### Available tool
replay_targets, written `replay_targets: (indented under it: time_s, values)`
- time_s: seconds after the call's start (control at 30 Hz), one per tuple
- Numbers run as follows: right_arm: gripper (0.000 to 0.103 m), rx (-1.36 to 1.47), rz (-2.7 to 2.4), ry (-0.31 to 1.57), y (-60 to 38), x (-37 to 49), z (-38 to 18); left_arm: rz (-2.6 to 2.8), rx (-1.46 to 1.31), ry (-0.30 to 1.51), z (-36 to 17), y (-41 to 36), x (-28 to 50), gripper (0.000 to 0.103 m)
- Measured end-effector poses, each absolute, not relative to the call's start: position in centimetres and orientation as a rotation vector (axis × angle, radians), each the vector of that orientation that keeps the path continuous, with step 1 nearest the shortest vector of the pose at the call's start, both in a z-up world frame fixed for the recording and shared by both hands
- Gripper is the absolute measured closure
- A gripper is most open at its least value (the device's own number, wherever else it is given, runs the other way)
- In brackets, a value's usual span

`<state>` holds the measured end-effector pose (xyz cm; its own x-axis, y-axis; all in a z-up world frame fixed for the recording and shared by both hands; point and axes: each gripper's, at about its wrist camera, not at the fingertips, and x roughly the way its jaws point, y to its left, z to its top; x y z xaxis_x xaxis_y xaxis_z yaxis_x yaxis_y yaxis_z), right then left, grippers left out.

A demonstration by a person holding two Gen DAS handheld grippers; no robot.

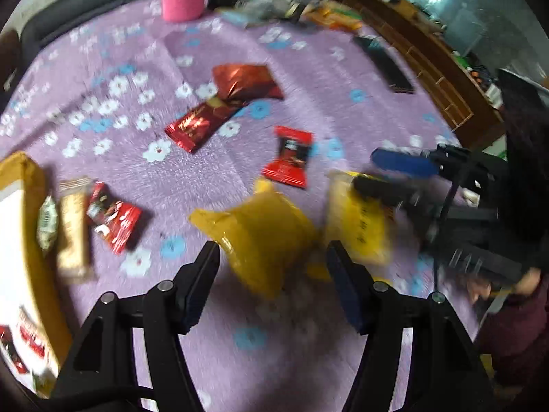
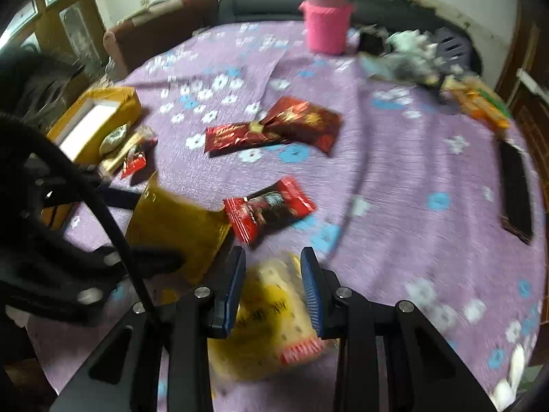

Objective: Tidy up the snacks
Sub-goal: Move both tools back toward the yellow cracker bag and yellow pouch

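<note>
Left gripper [image 1: 271, 271] jaws spread around a yellow packet [image 1: 260, 237]; right gripper [image 2: 273, 288] jaws spread over a blurred yellow-white packet [image 2: 271, 319]; red wrappers [image 2: 269, 209] beyond.

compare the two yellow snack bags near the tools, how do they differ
The amber bag is plain and deeper gold; the pale yellow bag shows printing and a red strip. The amber bag lies ahead of the open left tool; the pale one sits between the right tool fingers. Both rest on the purple cloth.
</note>
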<state>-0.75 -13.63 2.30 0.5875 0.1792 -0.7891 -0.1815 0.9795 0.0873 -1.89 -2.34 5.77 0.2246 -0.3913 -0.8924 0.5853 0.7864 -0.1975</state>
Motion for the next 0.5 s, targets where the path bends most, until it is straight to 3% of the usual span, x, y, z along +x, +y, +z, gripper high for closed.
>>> replay_targets:
  time_s: [0.1,0.37,0.5]
  values:
    - [0.054,0.155,0.169,0.851,-16.5,-3.9,3.9,-0.623,0.198,1.075,7.2,-0.7,-3.9,0.033]
    - [0.053,0.437,0.15,0.942,-17.5,-4.4,1.2,-0.507,0.063,1.021,6.8,2.6,-4.4,0.03]
    - [0.045,0.446,0.087,0.962,-15.7,-3.1,0.3,-0.458,0.087,0.991,6.9,3.4,-5.1,0.03]
